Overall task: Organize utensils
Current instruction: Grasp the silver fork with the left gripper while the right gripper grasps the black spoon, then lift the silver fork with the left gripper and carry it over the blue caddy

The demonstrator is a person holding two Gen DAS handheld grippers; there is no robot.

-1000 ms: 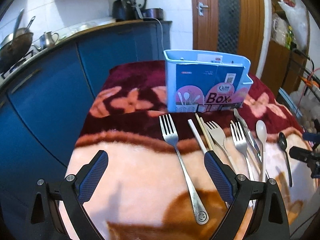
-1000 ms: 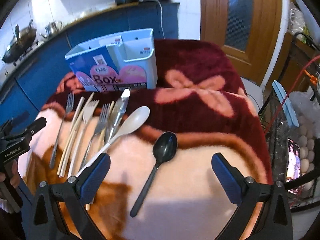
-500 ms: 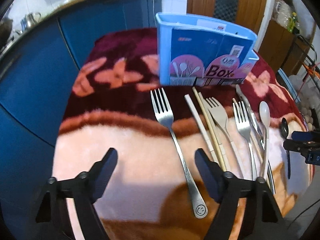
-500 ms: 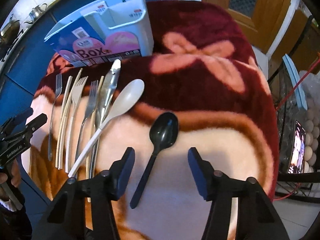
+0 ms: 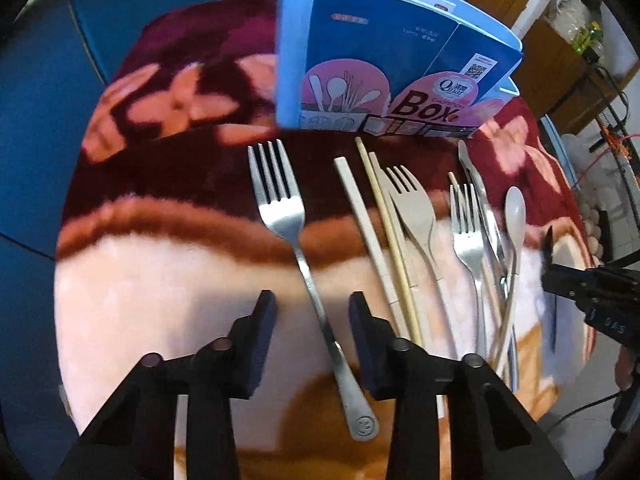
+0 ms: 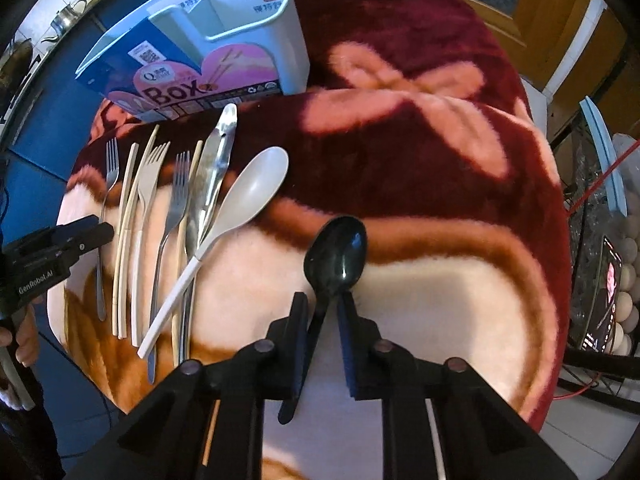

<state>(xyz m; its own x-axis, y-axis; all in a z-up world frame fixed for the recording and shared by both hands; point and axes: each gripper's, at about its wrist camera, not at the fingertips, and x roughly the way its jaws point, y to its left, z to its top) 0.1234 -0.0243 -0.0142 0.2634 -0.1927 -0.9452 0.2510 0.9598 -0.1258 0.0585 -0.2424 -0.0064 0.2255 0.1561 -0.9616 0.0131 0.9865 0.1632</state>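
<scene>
Both tools just narrowed and dipped toward the blanket-covered bench — left tool half-spread astride the steel fork, right tool nearly pinching the black spoon — likely grasps before loading the blue utensil box.

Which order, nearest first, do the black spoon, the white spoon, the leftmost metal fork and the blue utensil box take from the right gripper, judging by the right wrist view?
1. Black spoon: its handle lies between the fingers of the right gripper.
2. White spoon: to the left.
3. Leftmost metal fork: far left of the row.
4. Blue utensil box: upright beyond the row.
</scene>
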